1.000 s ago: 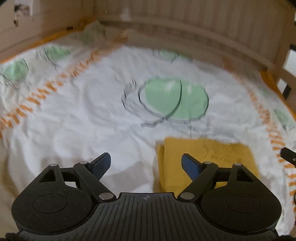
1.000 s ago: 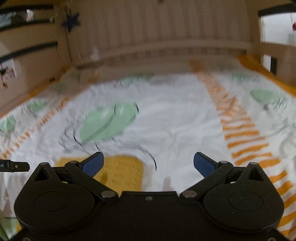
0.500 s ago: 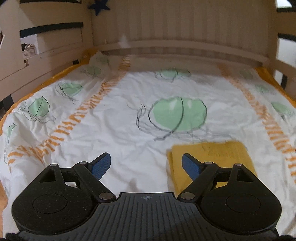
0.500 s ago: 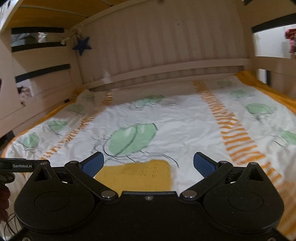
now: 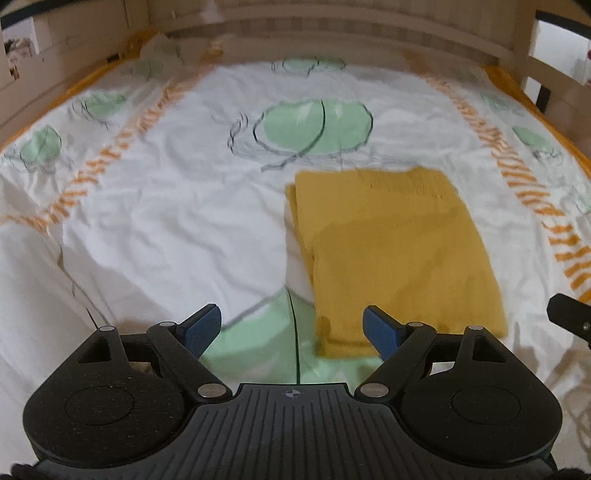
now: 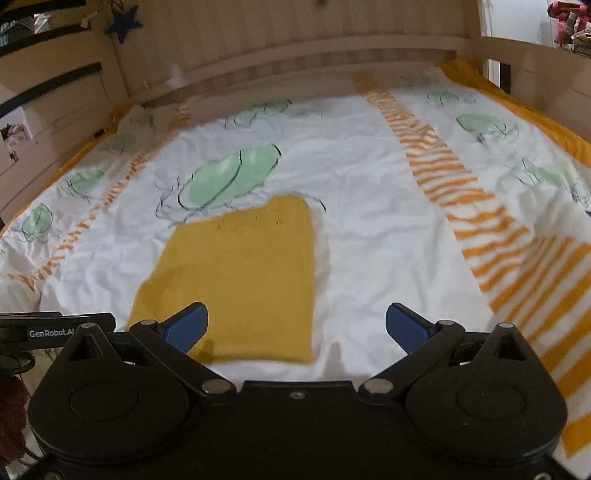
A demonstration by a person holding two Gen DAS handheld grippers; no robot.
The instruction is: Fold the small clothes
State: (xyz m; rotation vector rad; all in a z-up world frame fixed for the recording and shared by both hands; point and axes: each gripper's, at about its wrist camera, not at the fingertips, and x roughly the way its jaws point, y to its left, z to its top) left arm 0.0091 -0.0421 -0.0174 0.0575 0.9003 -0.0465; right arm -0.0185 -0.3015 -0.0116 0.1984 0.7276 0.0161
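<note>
**Folded yellow garment flat on the bed, both tongs spread and empty**

Surface: a bed cover, white, printed with green leaf shapes outlined in black and bands of orange dashes. Creased in places. A wooden bed frame with slatted panelling closes the far end; a dark blue star hangs on the frame at the upper left of the right wrist view.

Task item: a mustard-yellow knit garment, folded into a roughly rectangular stack, lying flat on the cover. A lower layer peeks out along its left edge in the left wrist view. Its far edge sits just below the large green leaf print. Edges are blurred in both views, so finer detail of the knit cannot be made out.

Left gripper: jaws spread wide, nothing between the blue pads. The garment's near left corner lies just past the right-hand pad; no contact that I can see.

Right gripper: jaws spread wide, empty. In its own view the garment sits toward its left pad, with the near edge of the cloth just in front of that pad; bare white cover fills the rest of the gap. Part of the left gripper's body shows at the left edge of this view
</note>
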